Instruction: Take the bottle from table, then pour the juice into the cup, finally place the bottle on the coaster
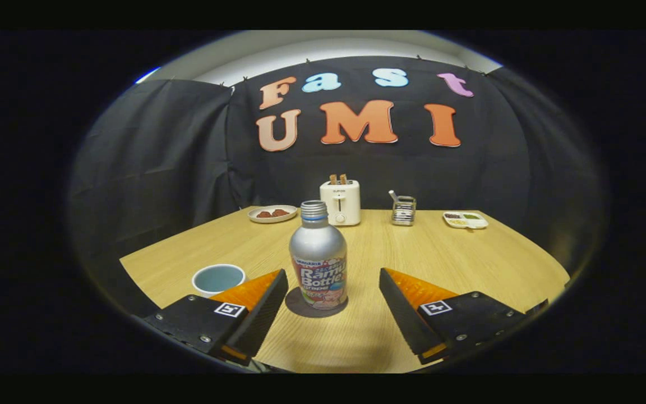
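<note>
- The gripper (334,289) has its fingers spread wide and holding nothing, one on each side of the bottle and neither touching it.
- The table (446,264) is light wood and runs from just under the fingers to the far wall, where the smaller things stand in a row.
- The toaster (340,202) stands at the far edge, just behind the bottle's neck as seen from here.
- The bottle (318,255) stands upright, its long axis vertical, just ahead of the fingertips and a little left of the middle of the gap; its cap is off.
- The coaster (300,307), a dark round mat, lies under the bottle, so by my reading the bottle already sits on its final spot.
- The cup (218,279) stands near left, just beside the left finger and close to the bottle.
- Judged from this, a straight push forward would bring the fingers around the bottle's body.
</note>
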A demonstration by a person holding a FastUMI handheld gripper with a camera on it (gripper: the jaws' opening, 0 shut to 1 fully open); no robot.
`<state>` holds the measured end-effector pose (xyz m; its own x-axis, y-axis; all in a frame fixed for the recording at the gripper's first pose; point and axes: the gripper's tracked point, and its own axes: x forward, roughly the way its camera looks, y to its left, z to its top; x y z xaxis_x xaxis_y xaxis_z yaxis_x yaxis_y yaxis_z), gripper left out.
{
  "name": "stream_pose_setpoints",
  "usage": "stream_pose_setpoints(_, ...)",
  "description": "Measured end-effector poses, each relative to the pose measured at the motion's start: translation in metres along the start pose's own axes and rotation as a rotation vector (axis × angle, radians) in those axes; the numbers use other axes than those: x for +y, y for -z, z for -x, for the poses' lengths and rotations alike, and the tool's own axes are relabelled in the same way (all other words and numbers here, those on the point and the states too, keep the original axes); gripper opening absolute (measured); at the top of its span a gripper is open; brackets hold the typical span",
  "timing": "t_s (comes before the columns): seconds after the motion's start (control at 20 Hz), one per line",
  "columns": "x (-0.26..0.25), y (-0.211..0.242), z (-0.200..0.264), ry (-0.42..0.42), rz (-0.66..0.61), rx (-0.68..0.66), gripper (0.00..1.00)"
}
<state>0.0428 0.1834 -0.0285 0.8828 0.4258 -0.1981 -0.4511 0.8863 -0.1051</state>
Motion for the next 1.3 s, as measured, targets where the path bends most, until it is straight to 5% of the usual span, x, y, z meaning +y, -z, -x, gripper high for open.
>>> stream_pose_setpoints(0.4,-0.05,-0.04,0.072,0.106,0.024,-0.089,0.97)
stream_pose_setpoints(0.65,-0.054,-0.057,0.107,0.084,0.022,-0.144,0.97)
stream_pose_setpoints(1.3,-0.103,-0.052,0.117,0.229,-0.026,-0.185,0.97)
